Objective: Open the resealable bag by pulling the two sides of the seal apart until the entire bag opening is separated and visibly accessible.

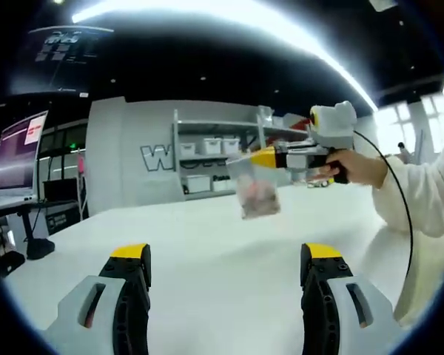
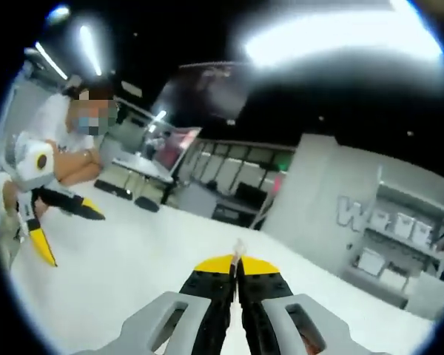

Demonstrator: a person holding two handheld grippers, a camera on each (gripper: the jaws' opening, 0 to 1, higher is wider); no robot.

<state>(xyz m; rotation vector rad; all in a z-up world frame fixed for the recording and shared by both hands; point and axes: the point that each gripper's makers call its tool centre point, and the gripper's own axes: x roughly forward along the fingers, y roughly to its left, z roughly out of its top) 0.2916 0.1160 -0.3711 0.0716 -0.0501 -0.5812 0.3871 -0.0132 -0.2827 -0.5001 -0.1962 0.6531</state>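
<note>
A clear resealable bag (image 1: 259,194) with pinkish contents hangs above the white table (image 1: 207,251), out ahead of me. My right gripper (image 1: 255,157), held by a hand (image 1: 359,168), comes in from the right and is shut on the bag's top edge. In the left gripper view my left gripper (image 1: 226,255) is wide open, low over the table, well short of the bag. In the right gripper view my right gripper (image 2: 237,265) has its jaws pressed together, with a thin strip of the bag (image 2: 238,248) poking up between the yellow tips. My left gripper (image 2: 75,238) appears at the far left, jaws spread.
A monitor (image 1: 18,151) on a stand sits at the table's left edge. Shelves with white bins (image 1: 207,144) stand against the grey wall behind. The person's white sleeve (image 1: 429,192) is at the right. A seated person (image 2: 66,140) is at the left in the right gripper view.
</note>
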